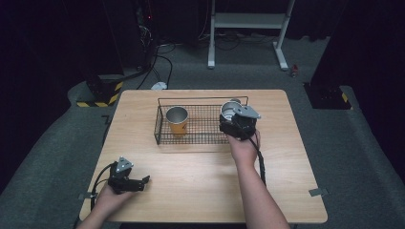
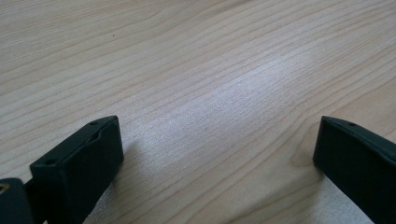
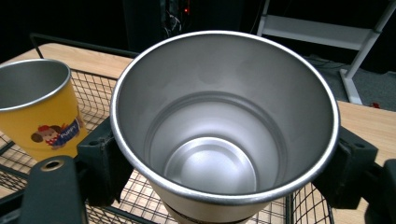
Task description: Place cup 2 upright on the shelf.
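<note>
Near the front left corner of the table (image 1: 200,186), the left gripper (image 1: 143,181) rests with its jaws wide apart and nothing between them. Further away, on the right, the right gripper (image 1: 234,125) is clamped on a steel cup (image 3: 224,121), upright over the right end of the wire basket (image 1: 191,138). A yellow cup (image 1: 177,120) already stands at the basket's left. The step in hand seems to be placing; next, I think, lower the cup to the mesh and release.

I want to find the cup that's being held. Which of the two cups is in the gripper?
The plain silver cup, at the right end of the wire basket. The right gripper clamps it, while the yellow cup stands free inside the basket.
</note>
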### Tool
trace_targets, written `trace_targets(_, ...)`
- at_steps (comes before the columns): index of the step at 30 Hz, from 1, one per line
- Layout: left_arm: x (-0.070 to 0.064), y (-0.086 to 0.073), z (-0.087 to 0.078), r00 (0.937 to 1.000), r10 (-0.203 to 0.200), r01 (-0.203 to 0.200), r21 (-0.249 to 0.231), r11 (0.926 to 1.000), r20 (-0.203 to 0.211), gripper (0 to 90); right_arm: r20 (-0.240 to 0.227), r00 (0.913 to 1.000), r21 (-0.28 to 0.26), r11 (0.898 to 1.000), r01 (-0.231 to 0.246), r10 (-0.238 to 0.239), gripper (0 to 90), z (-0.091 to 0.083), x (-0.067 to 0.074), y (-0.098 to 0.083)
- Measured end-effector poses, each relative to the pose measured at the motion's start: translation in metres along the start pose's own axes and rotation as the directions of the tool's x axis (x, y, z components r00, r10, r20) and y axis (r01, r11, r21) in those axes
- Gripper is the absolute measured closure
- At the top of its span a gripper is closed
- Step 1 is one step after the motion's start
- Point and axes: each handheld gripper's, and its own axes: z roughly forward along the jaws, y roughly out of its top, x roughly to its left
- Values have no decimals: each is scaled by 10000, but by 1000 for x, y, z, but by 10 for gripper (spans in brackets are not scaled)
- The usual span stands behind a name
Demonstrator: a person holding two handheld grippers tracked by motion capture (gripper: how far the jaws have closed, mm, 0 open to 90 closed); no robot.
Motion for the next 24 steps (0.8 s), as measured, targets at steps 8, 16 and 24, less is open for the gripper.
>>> trace_targets(8,0,0,0,10000,2,-2,-3,10000,13,18,88,9999,196,9997,-121,120,188,12,1,-3)
trace_targets(16,0,0,0,10000,21,-21,7,10000,22,18,100,9999,630,9980,31,-37,188,32,8,-1)
trace_targets(24,0,1,1,9999,107,-107,8,9999,36,18,68,10000,1278,9918,-55,47,188,48,11,-7)
